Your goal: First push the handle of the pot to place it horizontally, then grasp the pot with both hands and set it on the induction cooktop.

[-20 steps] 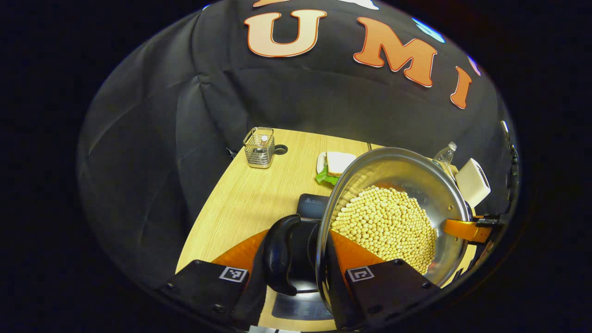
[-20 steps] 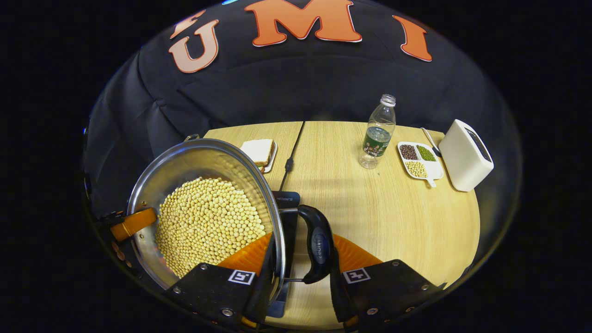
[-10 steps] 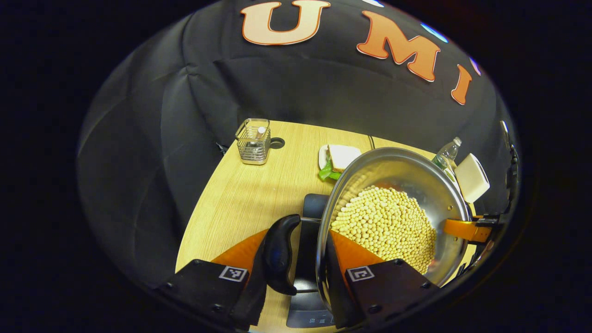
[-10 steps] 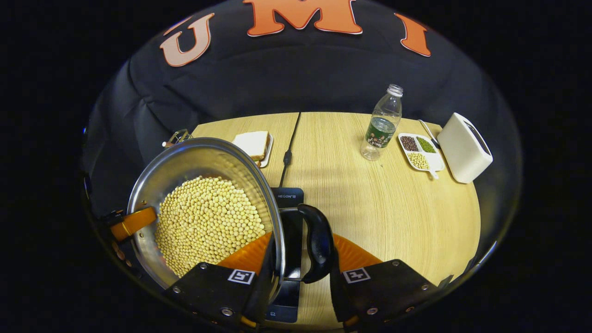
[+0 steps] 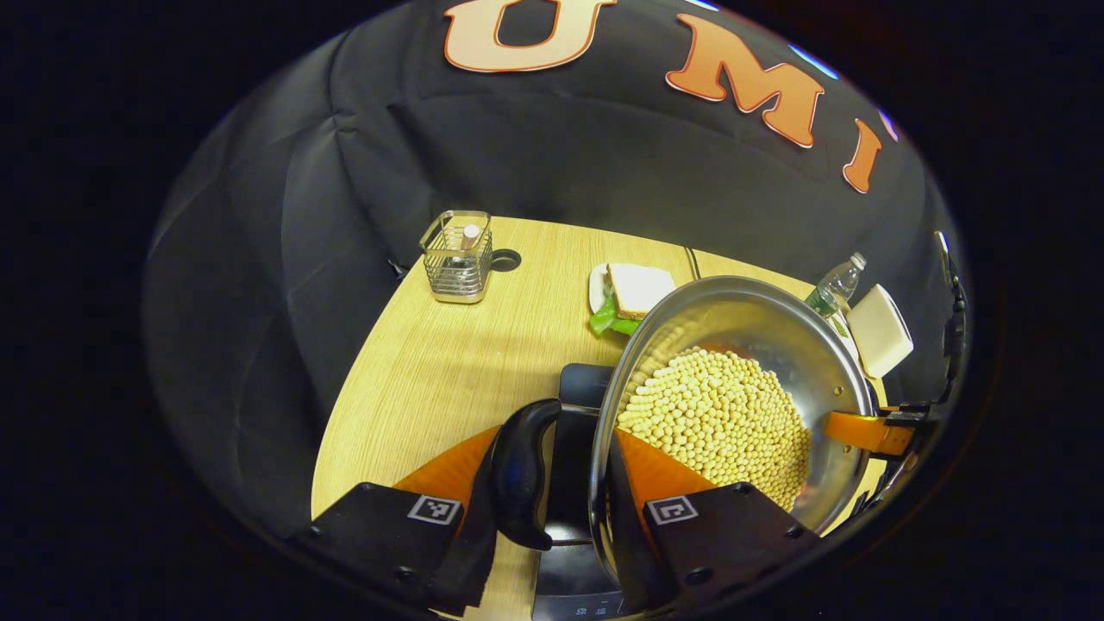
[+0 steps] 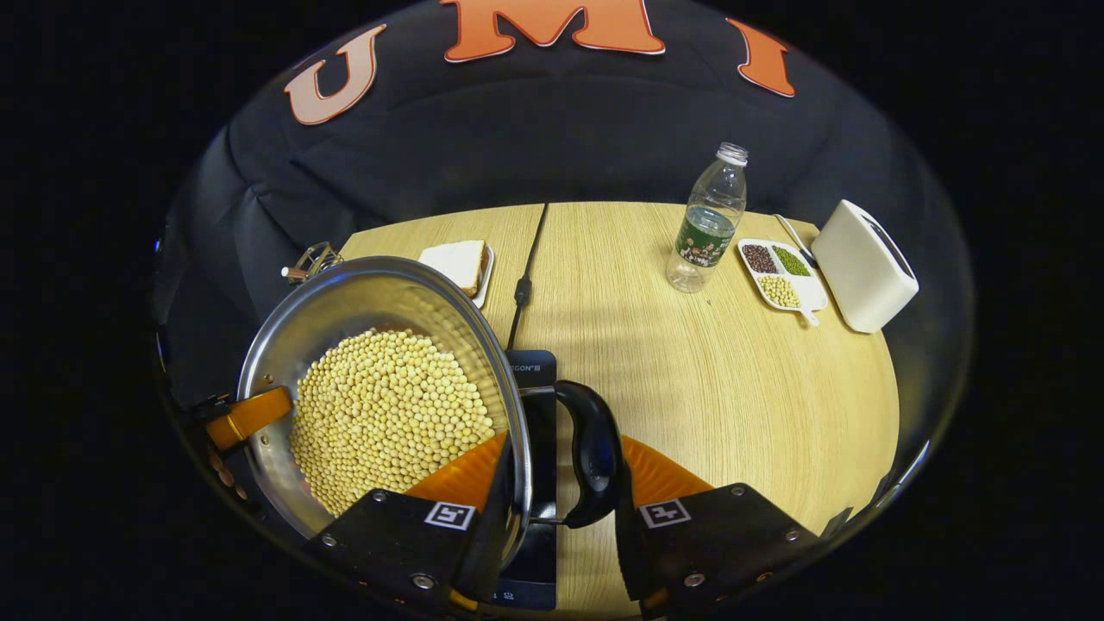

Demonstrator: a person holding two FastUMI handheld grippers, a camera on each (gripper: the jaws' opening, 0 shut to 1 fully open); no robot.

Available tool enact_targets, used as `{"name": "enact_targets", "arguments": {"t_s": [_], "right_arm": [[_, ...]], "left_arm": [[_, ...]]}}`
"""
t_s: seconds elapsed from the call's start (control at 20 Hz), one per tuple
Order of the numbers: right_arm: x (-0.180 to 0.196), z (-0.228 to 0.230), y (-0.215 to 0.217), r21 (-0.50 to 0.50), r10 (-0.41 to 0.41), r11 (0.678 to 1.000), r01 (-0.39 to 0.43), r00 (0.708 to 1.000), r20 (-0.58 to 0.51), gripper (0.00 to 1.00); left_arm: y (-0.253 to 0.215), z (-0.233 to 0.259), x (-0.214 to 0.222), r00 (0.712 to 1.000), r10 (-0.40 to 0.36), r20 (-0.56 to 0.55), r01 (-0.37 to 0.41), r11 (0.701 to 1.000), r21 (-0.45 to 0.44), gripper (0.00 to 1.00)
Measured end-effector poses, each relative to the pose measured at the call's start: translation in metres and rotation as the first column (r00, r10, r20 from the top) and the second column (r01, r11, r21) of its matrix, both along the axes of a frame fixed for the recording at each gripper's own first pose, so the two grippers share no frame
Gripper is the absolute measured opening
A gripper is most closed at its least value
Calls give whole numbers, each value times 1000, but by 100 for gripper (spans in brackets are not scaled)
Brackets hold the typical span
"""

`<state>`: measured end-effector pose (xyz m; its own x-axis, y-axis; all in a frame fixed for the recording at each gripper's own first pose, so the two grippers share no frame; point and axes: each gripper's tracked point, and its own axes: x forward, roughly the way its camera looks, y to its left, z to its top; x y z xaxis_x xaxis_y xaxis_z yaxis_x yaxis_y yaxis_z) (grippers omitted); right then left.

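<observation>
A steel pot (image 5: pixel 759 319) (image 6: pixel 345 302) full of yellow beans (image 5: pixel 716 414) (image 6: pixel 388 414) hangs over the black induction cooktop (image 5: pixel 580 384) (image 6: pixel 535 375), gripped from both sides. My left gripper (image 5: pixel 552 492) is shut on the pot's black side handle (image 5: pixel 520 479), one finger outside the handle and the other inside the pot wall. My right gripper (image 6: pixel 561 487) holds the opposite black handle (image 6: pixel 595 457) the same way. Each gripper also shows across the pot in the other's view, the right gripper (image 5: pixel 871 431) and the left gripper (image 6: pixel 246 416). The pot hides most of the cooktop.
On the wooden table (image 6: pixel 716 388) stand a water bottle (image 6: pixel 707 228), a divided dish of beans (image 6: pixel 780 276), a white box (image 6: pixel 862 263), a sandwich on a plate (image 5: pixel 634 293) and a wire basket (image 5: pixel 455 257). A black cable (image 6: pixel 526 276) runs back from the cooktop.
The pot stays fixed between both grippers while table, bottle, basket and cooktop drift upward and away in both views; both grippers carry the pot together over the cooktop.
</observation>
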<state>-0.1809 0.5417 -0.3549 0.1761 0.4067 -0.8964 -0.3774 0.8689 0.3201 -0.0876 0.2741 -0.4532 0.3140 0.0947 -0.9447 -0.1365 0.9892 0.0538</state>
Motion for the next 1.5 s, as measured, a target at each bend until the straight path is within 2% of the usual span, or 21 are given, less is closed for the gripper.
{"name": "enact_targets", "arguments": {"t_s": [0.3, 0.35, 0.4, 0.7, 0.75, 0.95, 1.1, 1.25, 1.35, 1.5], "right_arm": [[-4, -17, 6, -13, 16, 1000, -16, 1000, -17, 55], [-5, -21, 7, -13, 17, 1000, -17, 1000, -20, 51], [-6, -23, 8, -14, 17, 1000, -17, 1000, -23, 55], [-3, -30, 13, -11, 19, 1000, -19, 999, -30, 55], [-5, -30, 13, -11, 24, 1000, -25, 999, -29, 51], [-1, -30, 14, 32, 58, 998, -57, 998, -15, 64], [5, -17, 4, 134, 34, 991, -29, 999, -33, 67], [25, 6, -15, 209, -22, 978, 16, 1000, 23, 79], [46, 25, -36, 230, -59, 972, 35, 993, 97, 83], [81, 57, -77, 271, -120, 961, 62, 971, 205, 87]], "left_arm": [[2, -15, -5, 999, 32, -38, -32, 999, -11, 65], [2, -17, -6, 998, 36, -45, -37, 999, -12, 64], [2, -19, -7, 998, 41, -49, -42, 999, -13, 64], [3, -21, -10, 997, 35, -73, -36, 999, -4, 65], [3, -23, -10, 996, 37, -77, -38, 999, -6, 65], [4, -19, -10, 997, 50, -60, -50, 999, 6, 70], [7, -14, -7, 997, 70, -18, -70, 997, 10, 75], [10, 3, 3, 995, 75, 61, -78, 996, 51, 96], [12, 21, 17, 989, 54, 134, -67, 994, 91, 99], [2, 68, 48, 960, -35, 279, -14, 985, 172, 96]]}}
